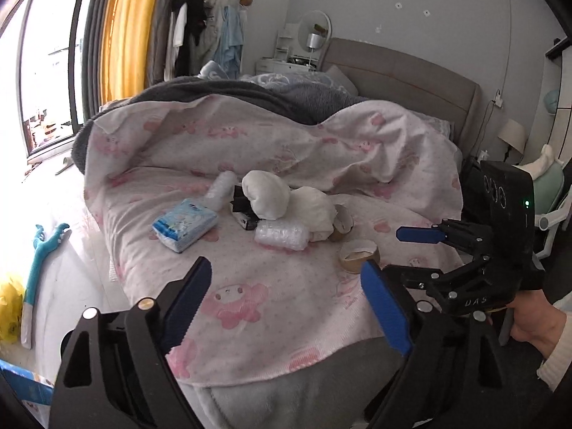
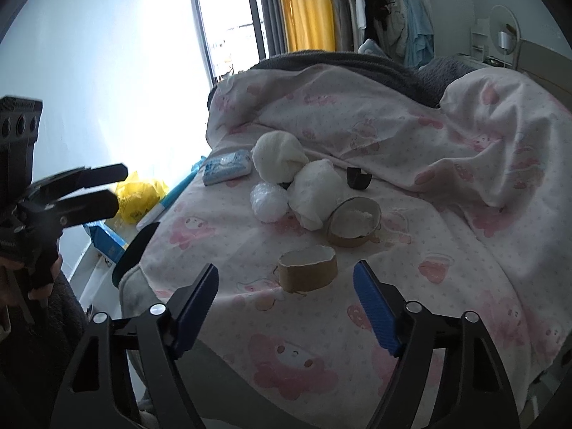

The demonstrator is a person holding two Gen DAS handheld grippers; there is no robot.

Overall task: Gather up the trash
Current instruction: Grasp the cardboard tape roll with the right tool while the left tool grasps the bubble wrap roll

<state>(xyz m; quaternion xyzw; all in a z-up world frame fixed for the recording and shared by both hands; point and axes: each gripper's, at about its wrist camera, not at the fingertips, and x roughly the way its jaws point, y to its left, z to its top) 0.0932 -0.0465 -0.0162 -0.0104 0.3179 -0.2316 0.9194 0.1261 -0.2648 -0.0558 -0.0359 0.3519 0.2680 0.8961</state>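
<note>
Both blue-padded grippers, left (image 1: 286, 304) and right (image 2: 289, 304), gape wide and hold nothing at frame bottom. Mid-frame on the pink-printed quilt (image 2: 447, 214) lie a torn brown paper cup (image 2: 308, 267) and crumpled white wrappers (image 2: 314, 193).

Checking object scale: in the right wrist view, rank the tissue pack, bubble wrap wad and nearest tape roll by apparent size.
1. Nearest tape roll, though it lies closest to the camera.
2 and 3. Tissue pack and bubble wrap wad look alike; not ranked.

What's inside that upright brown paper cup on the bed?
The brown paper cup holds something white and crumpled, like tissue, filling the visible bottom. Anything beneath it is covered. The quilt lies under the cup.
</note>
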